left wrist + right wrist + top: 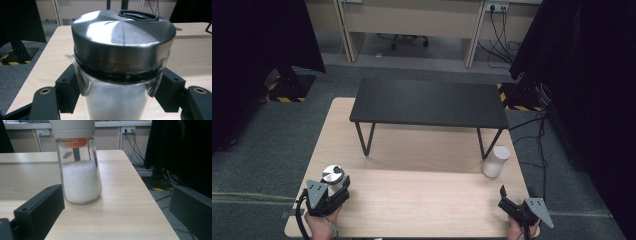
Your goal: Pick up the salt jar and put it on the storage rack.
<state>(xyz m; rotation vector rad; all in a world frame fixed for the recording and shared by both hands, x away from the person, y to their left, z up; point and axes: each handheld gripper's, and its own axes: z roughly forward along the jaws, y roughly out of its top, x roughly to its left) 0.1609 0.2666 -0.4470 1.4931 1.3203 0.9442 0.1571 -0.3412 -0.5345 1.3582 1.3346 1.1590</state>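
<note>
A glass jar with a brushed steel lid (120,37) and white contents stands on the wooden table (422,200) near its front left corner. My left gripper (117,87) has its black jaws pressed against both sides of the glass just under the lid. From above, this steel-lidded jar (333,175) sits at the tip of the left gripper (333,185). A second jar with a pale lid (80,177) holds white granules and stands a little ahead of my right gripper (116,195), whose jaws are wide apart. This pale-lidded jar (496,161) is beyond the right gripper (516,197).
A low black shelf on thin legs (429,102) stands across the far half of the table, with open room under it. The table's right edge (155,202) runs close beside the pale-lidded jar. Cables (537,135) lie on the floor to the right.
</note>
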